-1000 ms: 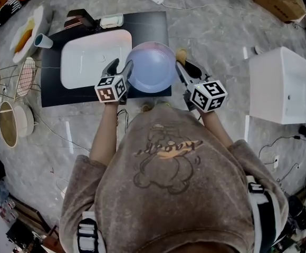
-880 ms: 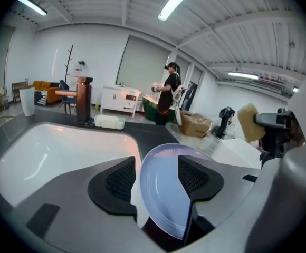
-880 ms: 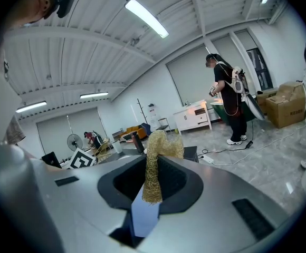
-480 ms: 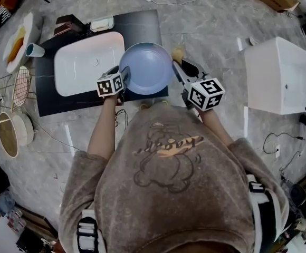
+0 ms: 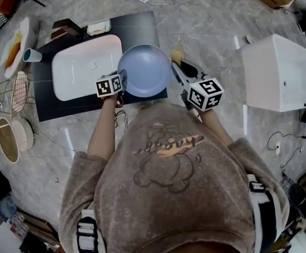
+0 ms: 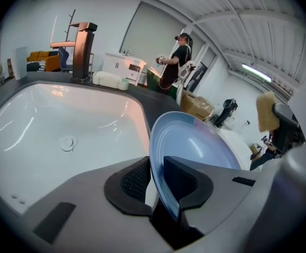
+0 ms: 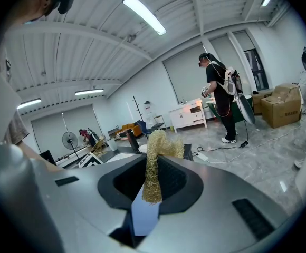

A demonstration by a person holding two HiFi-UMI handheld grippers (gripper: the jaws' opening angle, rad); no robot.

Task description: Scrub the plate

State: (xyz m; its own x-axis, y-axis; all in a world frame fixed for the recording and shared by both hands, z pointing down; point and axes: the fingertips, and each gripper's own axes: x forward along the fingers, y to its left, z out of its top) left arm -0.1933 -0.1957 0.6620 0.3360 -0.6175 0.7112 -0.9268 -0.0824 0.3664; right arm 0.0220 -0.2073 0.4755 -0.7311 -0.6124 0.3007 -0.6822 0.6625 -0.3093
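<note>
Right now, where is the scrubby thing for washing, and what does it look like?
Find the black counter with the white sink, then the blue plate beside the sink. Just right of the plate, the right gripper pinches a scrubber: the only tan, scratchy mesh tuft there.
</note>
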